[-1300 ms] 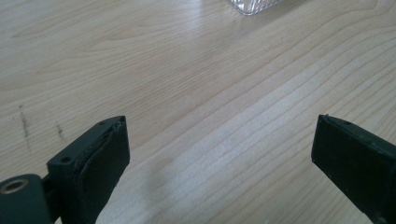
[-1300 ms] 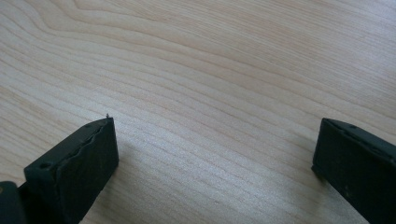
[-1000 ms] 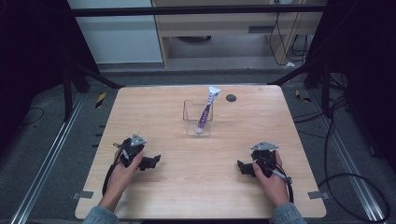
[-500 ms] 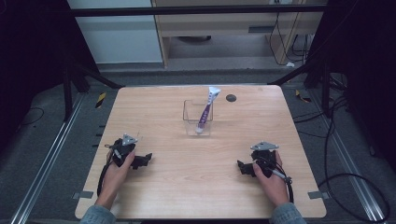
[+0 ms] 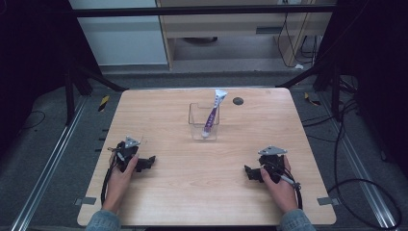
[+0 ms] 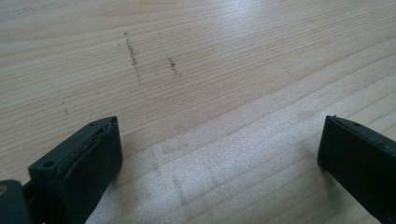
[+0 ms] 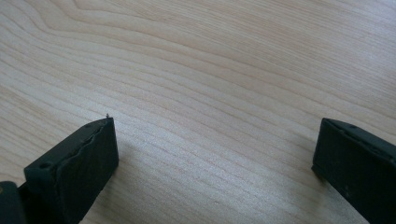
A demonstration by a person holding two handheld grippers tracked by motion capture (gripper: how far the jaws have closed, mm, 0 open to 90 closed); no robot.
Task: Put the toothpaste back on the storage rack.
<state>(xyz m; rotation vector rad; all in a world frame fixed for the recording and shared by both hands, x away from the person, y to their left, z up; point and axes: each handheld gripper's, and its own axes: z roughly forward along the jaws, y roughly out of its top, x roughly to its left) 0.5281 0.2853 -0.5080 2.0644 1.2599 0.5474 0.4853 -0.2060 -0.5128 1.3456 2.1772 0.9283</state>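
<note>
Tube (image 5: 212,113) in clear box (image 5: 196,126), well beyond both tools (agape).

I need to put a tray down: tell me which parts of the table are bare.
Bare wood runs between the left gripper and right gripper, in front of the clear container holding a purple-and-white tube. Both flanks of the container are free too. Tightest spot: the back middle, between container and the dark round spot.
</note>
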